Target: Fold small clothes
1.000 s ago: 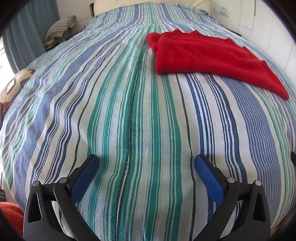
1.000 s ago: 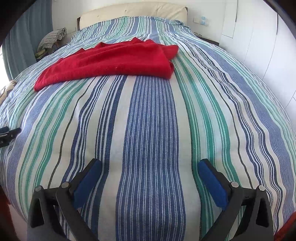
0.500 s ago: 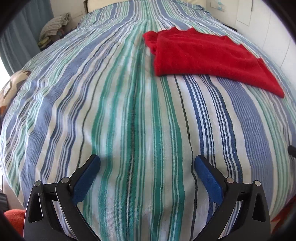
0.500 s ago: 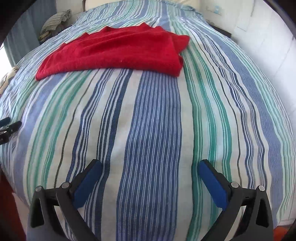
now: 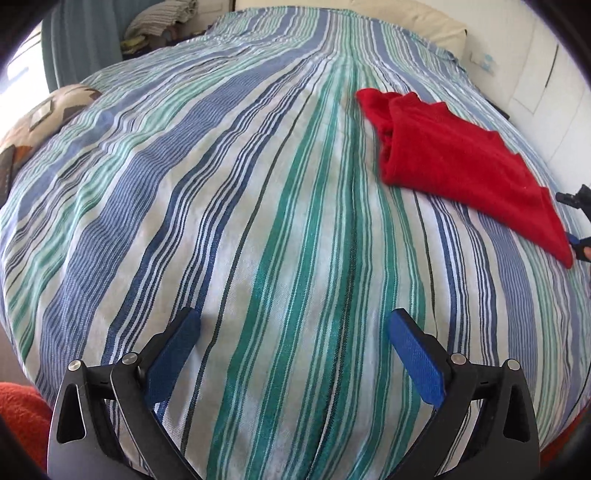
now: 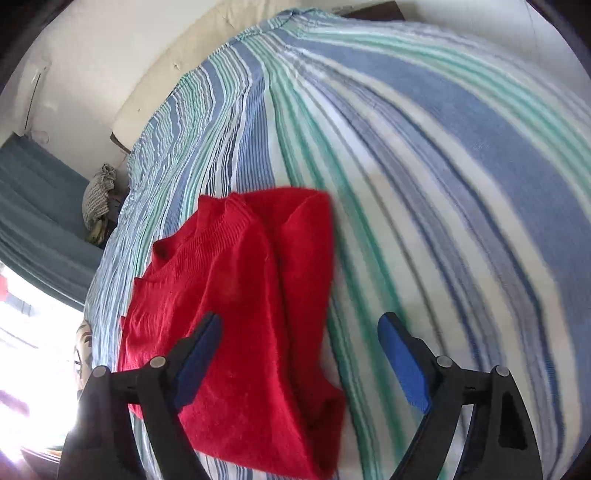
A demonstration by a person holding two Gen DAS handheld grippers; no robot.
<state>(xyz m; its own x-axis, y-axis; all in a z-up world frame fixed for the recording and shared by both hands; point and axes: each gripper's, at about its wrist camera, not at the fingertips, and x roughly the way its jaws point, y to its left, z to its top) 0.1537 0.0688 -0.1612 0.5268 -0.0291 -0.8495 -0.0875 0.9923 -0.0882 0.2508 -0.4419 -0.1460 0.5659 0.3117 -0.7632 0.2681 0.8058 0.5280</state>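
— Striped bedspread [image 5: 280, 206] first: woven cotton look, long bands of blue, teal green and white with thin dark lines, drawn smooth over a rounded bed. Texture of the red garment?

— Soft, fuzzy knit. Red sweater [image 5: 458, 166] lying flat on the bedspread, folded into a long tapering wedge, thick doubled edge toward the headboard [image 5: 413, 26], thin point toward the foot. Ribbed rows visible in the right wrist view [image 6: 236, 317], plus a fold ridge running lengthwise.

— Position of the left gripper [image 5: 293, 343] relative to the sweater?

— Well apart from it, low over bare stripes. Jaws spread wide, blue textured pads [image 5: 415, 362] on black plastic arms with silver rivets, nothing between them.

— And the right gripper [image 6: 299, 347]?

— Right above the sweater's near end. Also spread wide, holding nothing; one pad [image 6: 197, 358] over red knit, the other over striped cloth just beside the sweater's edge. Contact with the fabric: cannot tell. Much of the cover in that view is smeared.

— Anything else near the sweater?

— Far from it, past the bedspread's edge: patterned cushion [image 5: 48, 118] in beige and brown, grey-green curtain [image 6: 33, 206], bundle of checked cloth [image 6: 98, 195] beside the headboard. Orange fuzzy fabric [image 5: 22, 417] below the bed's near corner.
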